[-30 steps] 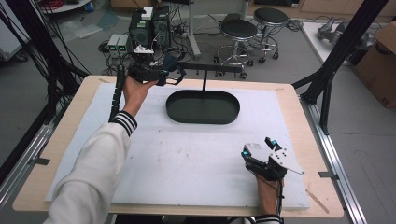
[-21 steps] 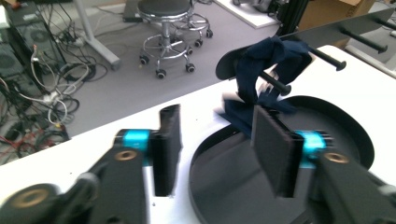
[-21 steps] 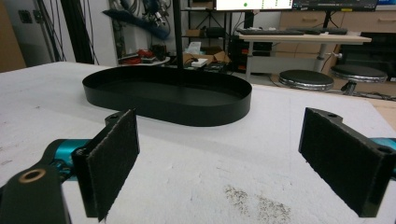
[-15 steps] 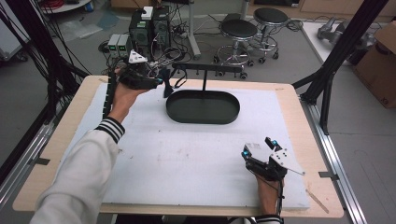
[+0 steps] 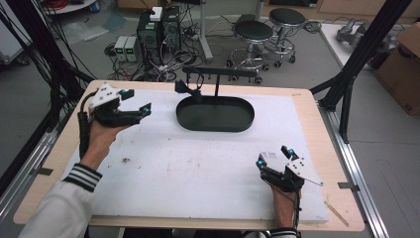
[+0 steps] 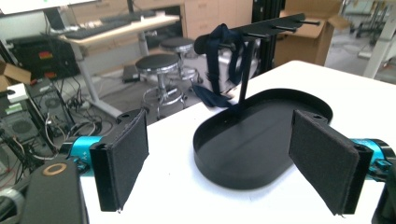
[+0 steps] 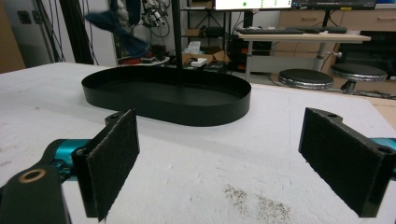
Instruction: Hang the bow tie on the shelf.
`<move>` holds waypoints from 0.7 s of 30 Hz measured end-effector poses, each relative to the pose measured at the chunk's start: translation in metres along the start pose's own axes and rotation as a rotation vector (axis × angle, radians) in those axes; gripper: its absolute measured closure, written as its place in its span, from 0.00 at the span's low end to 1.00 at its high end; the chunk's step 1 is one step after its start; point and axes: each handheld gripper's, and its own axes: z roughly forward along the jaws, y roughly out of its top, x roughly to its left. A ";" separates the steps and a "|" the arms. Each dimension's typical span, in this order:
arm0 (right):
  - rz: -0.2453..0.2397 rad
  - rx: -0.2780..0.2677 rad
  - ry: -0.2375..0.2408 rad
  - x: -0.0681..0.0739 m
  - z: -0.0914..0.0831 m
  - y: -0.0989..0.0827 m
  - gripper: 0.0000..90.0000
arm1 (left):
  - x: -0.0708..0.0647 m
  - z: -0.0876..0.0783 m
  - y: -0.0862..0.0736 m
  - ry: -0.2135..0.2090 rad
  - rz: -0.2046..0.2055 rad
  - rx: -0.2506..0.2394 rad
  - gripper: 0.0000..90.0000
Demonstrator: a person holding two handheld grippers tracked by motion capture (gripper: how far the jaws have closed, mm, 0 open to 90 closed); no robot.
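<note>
A dark blue strap [image 6: 219,70] hung from the left end of a black peg rack [image 5: 218,74] rising out of an oval black tray [image 5: 215,115] near the bench's [image 5: 198,168] far edge. The left tongs [image 5: 130,105], wide and empty, hovered by the left edge; the right tongs [image 5: 277,161], also wide, rested near the front right corner. Any reach for the strap would probably go best squarely, clearing the rack's post.

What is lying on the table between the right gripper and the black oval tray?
Nothing. In the high view, bare white mat separates the right gripper from the black oval tray; the right gripper view shows only small dark specks there.
</note>
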 end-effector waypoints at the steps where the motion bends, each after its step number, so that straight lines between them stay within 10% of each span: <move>1: -0.001 0.000 -0.001 0.000 0.000 0.000 0.13 | -0.001 -0.008 -0.008 0.000 0.001 -0.016 0.23; 10: -0.008 0.000 -0.006 0.001 0.000 0.000 0.13 | -0.004 -0.046 -0.080 -0.005 -0.064 -0.069 0.23; 21: -0.007 -0.004 -0.009 0.001 0.000 0.000 0.13 | -0.008 -0.077 -0.126 0.058 -0.069 -0.182 0.24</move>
